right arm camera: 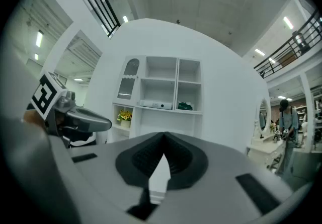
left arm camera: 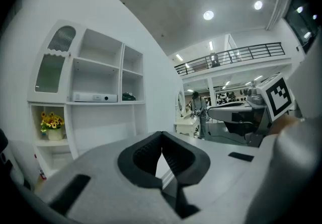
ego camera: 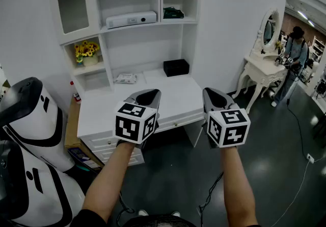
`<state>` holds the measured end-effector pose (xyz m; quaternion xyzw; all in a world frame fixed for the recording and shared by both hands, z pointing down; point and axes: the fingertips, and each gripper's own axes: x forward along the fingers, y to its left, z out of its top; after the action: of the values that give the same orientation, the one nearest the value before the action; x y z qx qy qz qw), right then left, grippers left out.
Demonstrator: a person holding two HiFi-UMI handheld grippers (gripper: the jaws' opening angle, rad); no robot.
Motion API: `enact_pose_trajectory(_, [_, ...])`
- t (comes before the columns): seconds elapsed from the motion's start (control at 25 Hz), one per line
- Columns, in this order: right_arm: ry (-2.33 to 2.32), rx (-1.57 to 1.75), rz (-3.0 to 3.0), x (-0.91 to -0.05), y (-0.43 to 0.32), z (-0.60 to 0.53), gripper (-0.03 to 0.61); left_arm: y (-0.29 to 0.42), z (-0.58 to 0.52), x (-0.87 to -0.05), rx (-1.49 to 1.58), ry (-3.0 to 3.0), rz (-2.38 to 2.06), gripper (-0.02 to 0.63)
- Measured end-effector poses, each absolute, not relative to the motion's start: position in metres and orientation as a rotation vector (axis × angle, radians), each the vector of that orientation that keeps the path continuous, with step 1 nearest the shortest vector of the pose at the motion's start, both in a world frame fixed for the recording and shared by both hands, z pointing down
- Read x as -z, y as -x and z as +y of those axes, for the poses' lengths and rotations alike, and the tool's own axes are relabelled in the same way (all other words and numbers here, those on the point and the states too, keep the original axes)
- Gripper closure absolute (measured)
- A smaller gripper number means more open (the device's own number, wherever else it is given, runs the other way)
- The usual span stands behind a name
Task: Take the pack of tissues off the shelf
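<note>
Ahead of your left gripper (ego camera: pixel 147 94), beyond its tips and slightly to their left, the pack of tissues (ego camera: pixel 125 78) lies flat on the white desk top (ego camera: pixel 173 98) at the foot of the shelf unit, untouched. Your left gripper's jaws are pressed together with nothing between them. Your right gripper (ego camera: pixel 216 94), held beside the left, also has its jaws together and empty. Farther ahead of it sits a black box (ego camera: pixel 176 67). Higher up, one shelf board carries a white device (ego camera: pixel 131 19) and a dark green item (ego camera: pixel 173 13). Left of both grippers, a pot of sunflowers (ego camera: pixel 86 51) stands in a side niche.
</note>
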<state>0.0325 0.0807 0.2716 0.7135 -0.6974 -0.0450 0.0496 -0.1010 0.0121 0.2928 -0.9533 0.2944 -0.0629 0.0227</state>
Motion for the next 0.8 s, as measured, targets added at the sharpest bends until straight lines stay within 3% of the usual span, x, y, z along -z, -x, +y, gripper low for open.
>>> enact_pose_trajectory(0.44, [-2.111,0.137,-2.184,-0.275,-0.070,0.078,0.571,0.053,0.015,-0.295,0.218,2.942,0.922,0.611])
enact_pose_trajectory(0.8, [-2.084,0.152,-2.247,-0.271,-0.095,0.059,0.514,0.026,0.000,-0.286,0.202,2.914,0.947,0.611])
